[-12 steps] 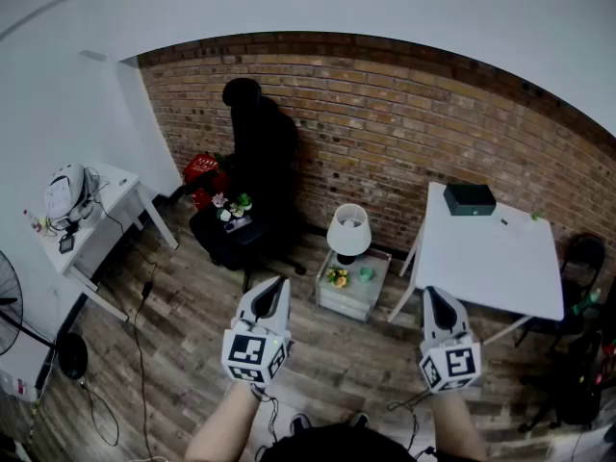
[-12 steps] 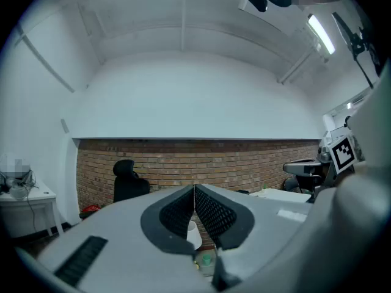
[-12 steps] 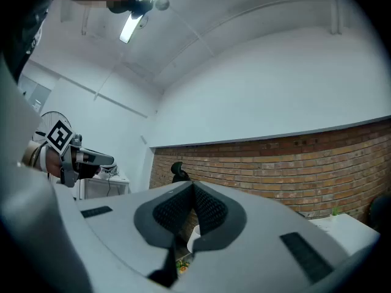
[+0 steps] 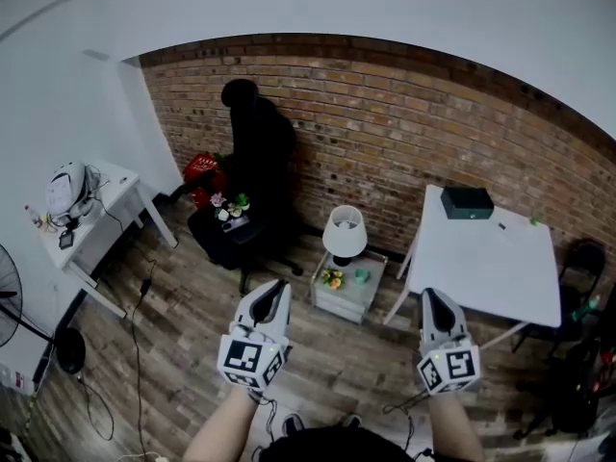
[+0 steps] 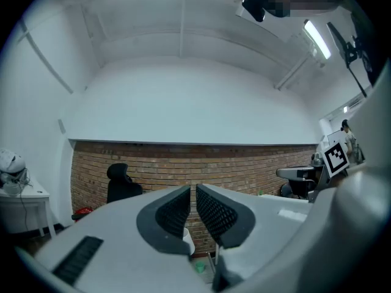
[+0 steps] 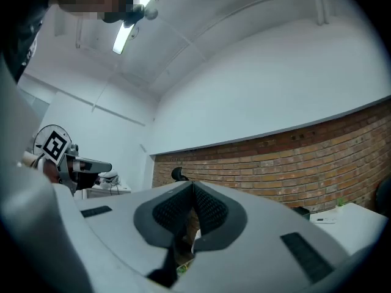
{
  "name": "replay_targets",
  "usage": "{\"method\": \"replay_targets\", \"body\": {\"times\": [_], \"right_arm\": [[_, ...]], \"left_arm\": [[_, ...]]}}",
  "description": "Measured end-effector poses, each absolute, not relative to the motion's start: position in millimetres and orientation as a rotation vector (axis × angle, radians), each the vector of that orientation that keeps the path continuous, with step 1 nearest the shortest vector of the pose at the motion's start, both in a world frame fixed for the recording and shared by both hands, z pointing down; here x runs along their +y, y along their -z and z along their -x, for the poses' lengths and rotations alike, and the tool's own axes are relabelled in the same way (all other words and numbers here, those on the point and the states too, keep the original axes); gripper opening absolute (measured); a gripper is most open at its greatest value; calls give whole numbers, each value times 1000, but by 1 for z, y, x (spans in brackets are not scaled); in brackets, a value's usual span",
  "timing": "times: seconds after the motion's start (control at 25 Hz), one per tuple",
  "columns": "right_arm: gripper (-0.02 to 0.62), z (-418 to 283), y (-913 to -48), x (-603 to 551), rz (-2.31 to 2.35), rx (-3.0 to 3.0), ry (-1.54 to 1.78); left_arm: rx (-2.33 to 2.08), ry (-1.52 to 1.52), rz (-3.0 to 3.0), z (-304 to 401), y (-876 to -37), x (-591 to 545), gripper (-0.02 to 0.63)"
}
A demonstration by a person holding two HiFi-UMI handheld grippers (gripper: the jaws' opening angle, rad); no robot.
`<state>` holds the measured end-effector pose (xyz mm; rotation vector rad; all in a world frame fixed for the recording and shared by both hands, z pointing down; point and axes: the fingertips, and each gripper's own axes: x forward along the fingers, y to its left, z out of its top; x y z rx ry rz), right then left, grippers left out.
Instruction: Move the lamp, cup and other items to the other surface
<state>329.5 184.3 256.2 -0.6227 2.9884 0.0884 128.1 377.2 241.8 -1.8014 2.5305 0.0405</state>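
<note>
both shut tongs (image 5: 193, 189) (image 6: 193, 185) half hide the lamp (image 5: 187, 242).

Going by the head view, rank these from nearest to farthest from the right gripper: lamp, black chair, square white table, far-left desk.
From the right gripper:
1. white table, just to its right.
2. lamp, ahead and to its left.
3. black chair, farther left and back.
4. desk, far left.

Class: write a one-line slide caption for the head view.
Left gripper and right gripper, both shut and empty, face a low table bearing a lamp and green cup, beside a white table.
</note>
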Motion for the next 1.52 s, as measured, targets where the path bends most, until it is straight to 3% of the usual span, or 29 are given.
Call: {"method": "replay_targets", "body": {"times": [0.04,0.08,0.12,0.16,0.8,1.12,1.52], "right_arm": [[31,-331,-257,180,626,2988,-81],[114,-332,-260,176,631,2995,-74],[177,-333,-263,171,633,3004,-64],[193,-335,-266,168,631,3012,-50],[219,-332,-302,127,467,3073,46],[219,-279,-316,118,483,3123,-47],[221,-172,-321,97,602,3201,-176]], "left_arm": [[2532,-34,1804,-132,-243,373,53],[2539,-19,1806,-136,-245,369,173],[2549,-2,1811,-139,-247,364,229],[2558,13,1818,-142,-250,360,242],[2728,123,1711,-158,-285,350,247],[2724,72,1737,-100,-307,328,247],[2659,71,1923,22,-342,280,247]]}}
